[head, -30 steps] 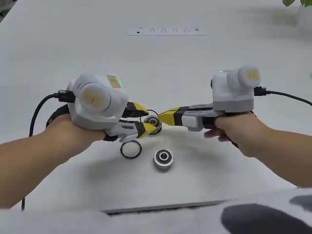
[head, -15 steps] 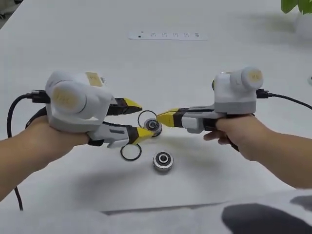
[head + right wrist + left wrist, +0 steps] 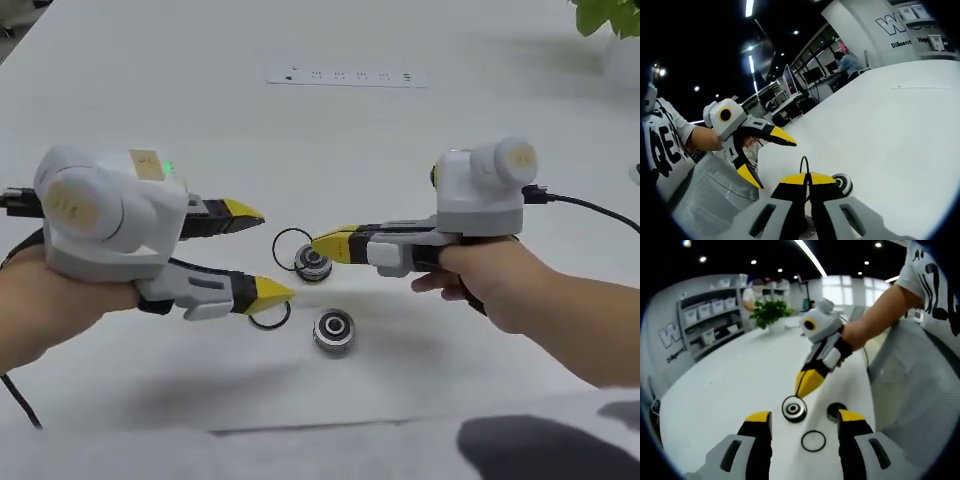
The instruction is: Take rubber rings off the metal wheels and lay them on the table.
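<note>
Pulled back leftward, left gripper (image 3: 277, 253) gapes empty; right gripper (image 3: 318, 243) pinches a rubber ring (image 3: 292, 230) partly hidden behind a wheel (image 3: 313, 263).

Far wheel (image 3: 313, 263), near wheel (image 3: 334, 330); flat ring (image 3: 268, 327); raised ring (image 3: 276, 248).

two metal wheels (image 3: 334, 330), two rubber rings (image 3: 802, 441)

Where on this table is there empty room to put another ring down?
Bare table stretches from the power strip to the upper wheel, and again below the lower wheel to the near edge. Crowded: around both wheels and the loose ring.
</note>
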